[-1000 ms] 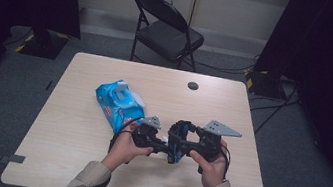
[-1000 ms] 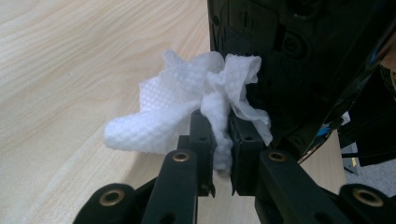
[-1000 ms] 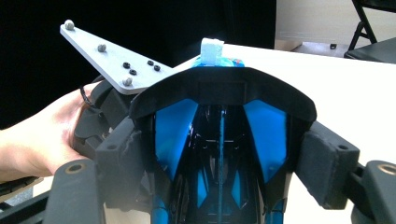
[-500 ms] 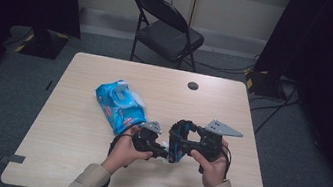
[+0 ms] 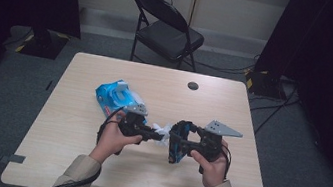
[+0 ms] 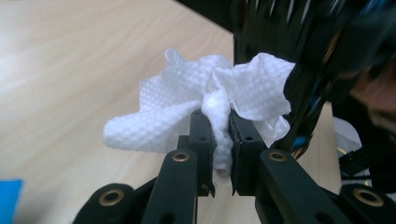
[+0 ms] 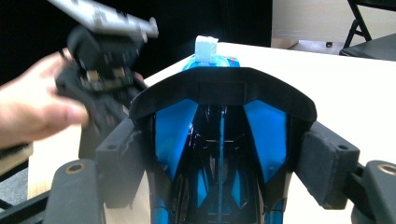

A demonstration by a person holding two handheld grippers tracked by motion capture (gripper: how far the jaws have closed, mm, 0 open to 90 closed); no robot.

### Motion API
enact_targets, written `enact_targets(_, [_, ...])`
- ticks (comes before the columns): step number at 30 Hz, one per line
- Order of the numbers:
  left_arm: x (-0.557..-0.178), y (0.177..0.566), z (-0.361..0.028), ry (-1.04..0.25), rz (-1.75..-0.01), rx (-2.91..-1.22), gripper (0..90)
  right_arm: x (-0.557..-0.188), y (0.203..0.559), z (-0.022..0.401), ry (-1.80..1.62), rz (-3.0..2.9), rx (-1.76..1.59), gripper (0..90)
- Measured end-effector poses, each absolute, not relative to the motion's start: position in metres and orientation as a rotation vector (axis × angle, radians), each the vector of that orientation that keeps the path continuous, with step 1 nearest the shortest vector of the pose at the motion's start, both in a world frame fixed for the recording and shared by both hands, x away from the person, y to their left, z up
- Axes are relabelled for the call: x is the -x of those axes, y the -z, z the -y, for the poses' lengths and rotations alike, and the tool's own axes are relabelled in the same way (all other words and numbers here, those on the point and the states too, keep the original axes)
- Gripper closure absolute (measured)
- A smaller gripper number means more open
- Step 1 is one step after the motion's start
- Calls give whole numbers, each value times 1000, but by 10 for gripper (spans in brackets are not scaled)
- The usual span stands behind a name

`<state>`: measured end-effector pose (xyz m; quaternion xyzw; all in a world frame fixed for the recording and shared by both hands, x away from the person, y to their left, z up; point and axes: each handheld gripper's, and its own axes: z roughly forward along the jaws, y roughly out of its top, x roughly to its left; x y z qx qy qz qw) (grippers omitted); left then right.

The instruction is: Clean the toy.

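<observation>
Desk [image 5: 92, 163]: pale wood, and the biggest thing before me; its left half, its far strip and the near strip by my sleeves lie bare, so I have open room there. A small dark round spot [image 5: 193, 85] sits near the far edge.
Surroundings: a black folding chair [image 5: 167, 28] stands on the floor beyond the far edge, well apart from my hands; dark curtains hang at both sides.
Wipes pack [image 5: 116, 96]: blue, lying left of centre on the desk, just beyond my left hand; in the right gripper view a white tab stands up from its top [image 7: 206, 46].
Black-and-blue object [image 5: 178, 141]: held over the desk's middle-right, well inside the near and right edges.
Right fingers [image 7: 222, 158]: spread wide, their pads pressing the black-and-blue object's two sides, so I hold it firmly.
White wipe [image 6: 205, 105]: crumpled, held above the desk between my two hands, its right edge touching the black-and-blue object.
Left fingers [image 6: 223, 135]: drawn narrow, pinching a twisted fold of the white wipe between them; the rest of the wipe billows out past the tips.
</observation>
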<state>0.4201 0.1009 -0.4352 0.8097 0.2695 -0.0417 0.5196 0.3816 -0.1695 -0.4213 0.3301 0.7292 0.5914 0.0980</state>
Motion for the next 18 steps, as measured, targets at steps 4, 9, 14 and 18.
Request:
enact_targets(4, [-421,424,-100,91,-630,-1911,815,-381,423,166,-1746,-2174,-970,256])
enact_targets(9, [-420,424,-94,98,-614,-1911,815,-380,424,163,-1742,-2187,-963,256])
enact_targets(14, [-419,428,-88,108,-606,-1923,815,-380,425,162,-1735,-2196,-959,256])
enact_targets(18, [-418,430,-86,110,-603,-1932,815,-381,427,162,-1729,-2197,-970,256])
